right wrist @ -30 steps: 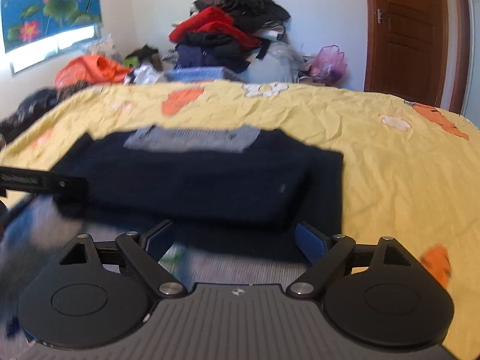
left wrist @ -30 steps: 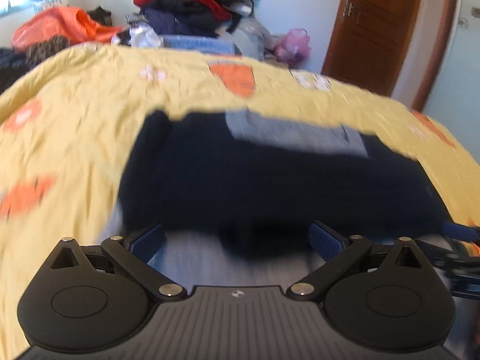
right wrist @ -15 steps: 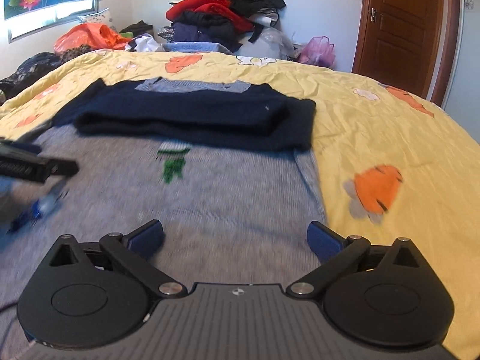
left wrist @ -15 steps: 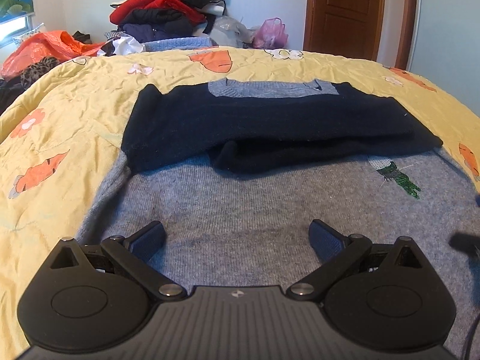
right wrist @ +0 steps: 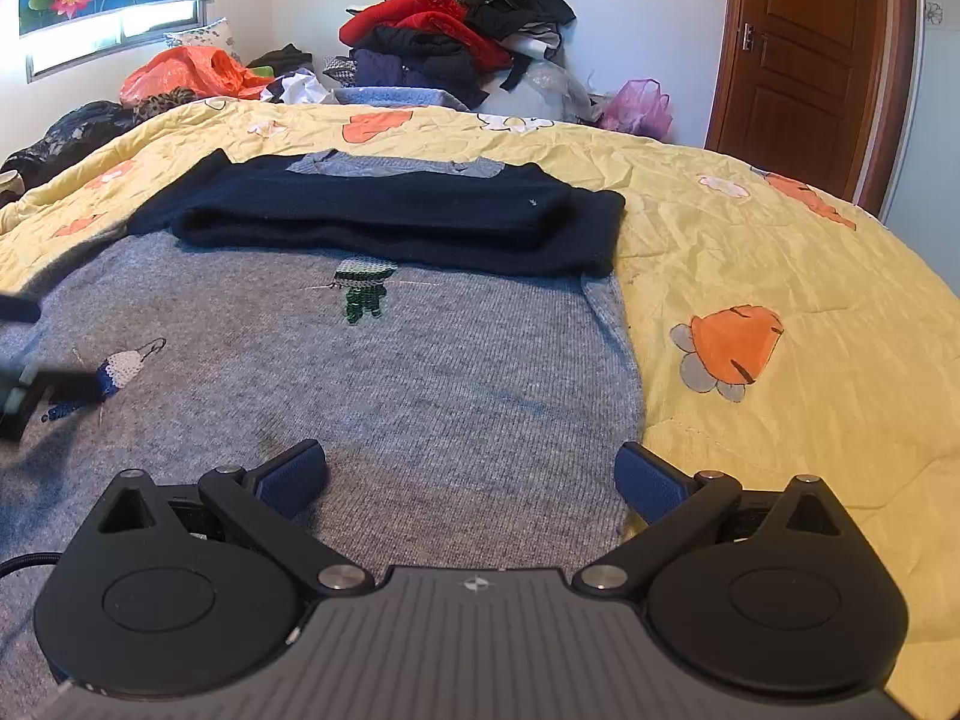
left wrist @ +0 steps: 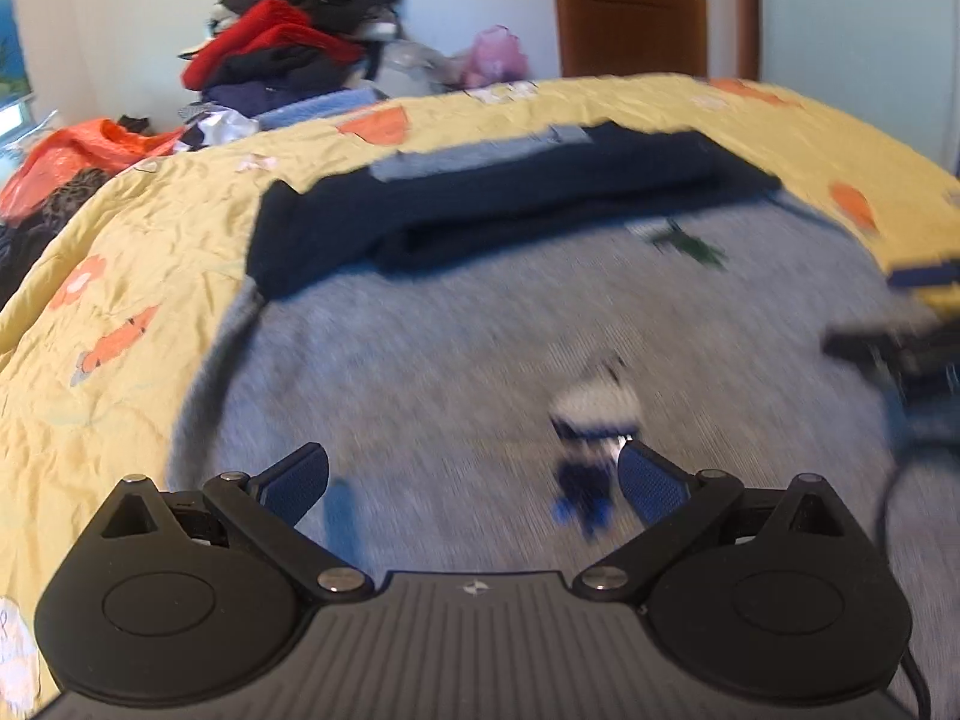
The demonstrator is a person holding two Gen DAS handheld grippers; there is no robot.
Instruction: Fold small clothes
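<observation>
A small grey knit sweater lies flat on the yellow bed cover, its navy sleeves folded across the chest. It also shows in the left wrist view, blurred. My left gripper is open and empty, low over the sweater's lower left part. My right gripper is open and empty over the sweater's lower right part, its right finger near the sweater's side edge. The left gripper shows as a dark blur at the left edge of the right wrist view.
A heap of clothes sits beyond the bed's far edge, with an orange bag to its left. A brown door stands at the back right. Small stitched figures decorate the sweater.
Both grippers have pulled back from the navy sleeves toward the sweater's hem. Both stayed open. The left view is blurred and tilted now.
</observation>
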